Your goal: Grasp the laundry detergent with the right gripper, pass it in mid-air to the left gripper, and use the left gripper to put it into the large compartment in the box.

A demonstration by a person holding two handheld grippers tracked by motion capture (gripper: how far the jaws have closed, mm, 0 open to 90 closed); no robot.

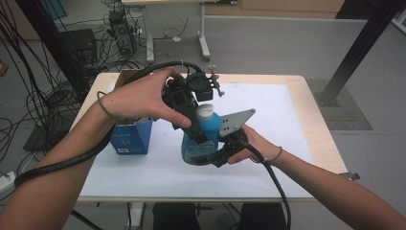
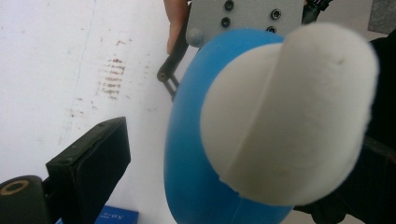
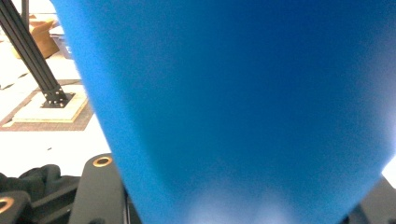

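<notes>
Just right of the small blue cardboard carton, held clear of the white-covered bench: round-shouldered blue plastic bottle with a white domed cap, tilted slightly.

Right tool: clamped on the bottle's lower body from the side away from the carton, jaws drawn in as tight as the body allows. Blue wall seen pressed between the jaws in the right gripper view. Grip looks firm.

Left tool: over the cap from above, jaws spread wide. In the left gripper view, one black pad well apart from the cap on the carton side; other jaw dark and close at the cap's far edge, contact not clear. Nothing gripped.

Step in hand, by judgement: taking hold of the cap to work it off while the right tool steadies the bottle.

Notes for doing it well:
- Centre the cap between both pads before closing; currently offset away from the carton.
- Set pads on the cap's straight lower band, not the dome; likely to slip off the curve.
- Keep the left tool's axis in line with the bottle neck before any twist.
- Hold the right clamp unchanged; soft wall, so harder squeezing risks a spill once the cap loosens.
- Keep the bottle above the bench, clear of the carton.
</notes>
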